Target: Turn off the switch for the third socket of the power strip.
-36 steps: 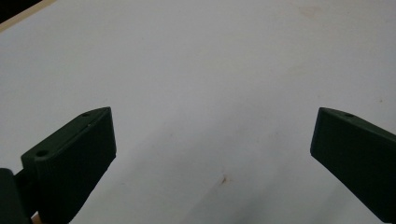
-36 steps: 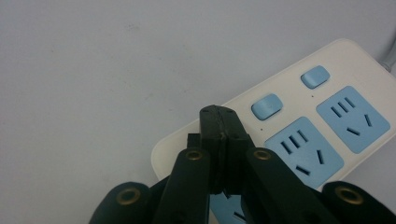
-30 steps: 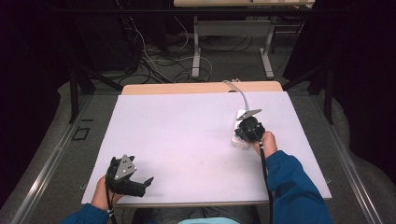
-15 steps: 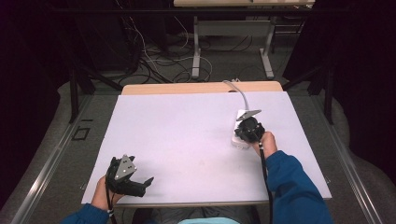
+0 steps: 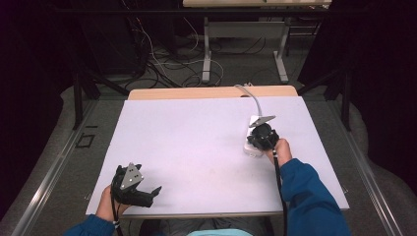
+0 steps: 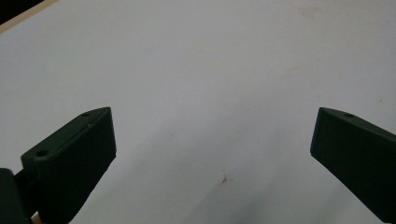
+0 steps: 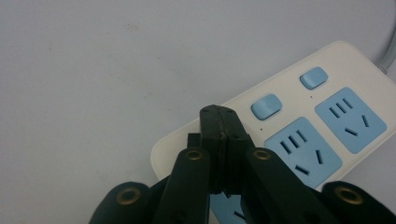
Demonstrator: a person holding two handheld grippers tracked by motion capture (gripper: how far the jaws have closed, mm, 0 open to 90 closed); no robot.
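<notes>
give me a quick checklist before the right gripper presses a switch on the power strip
1. Right gripper jaws shut, so they make one blunt tip: ok.
2. Tip over the nearest blue switch: not ok, it sits beside the switch, over the white casing.
3. Tip touching the power strip: cannot tell.
4. Sockets free of plugs in the right gripper view: ok.
5. Strip lying flat on the table with its cable running off the far edge: ok.
6. Left gripper open, near the front edge of the table, well away from the strip: ok.
</notes>
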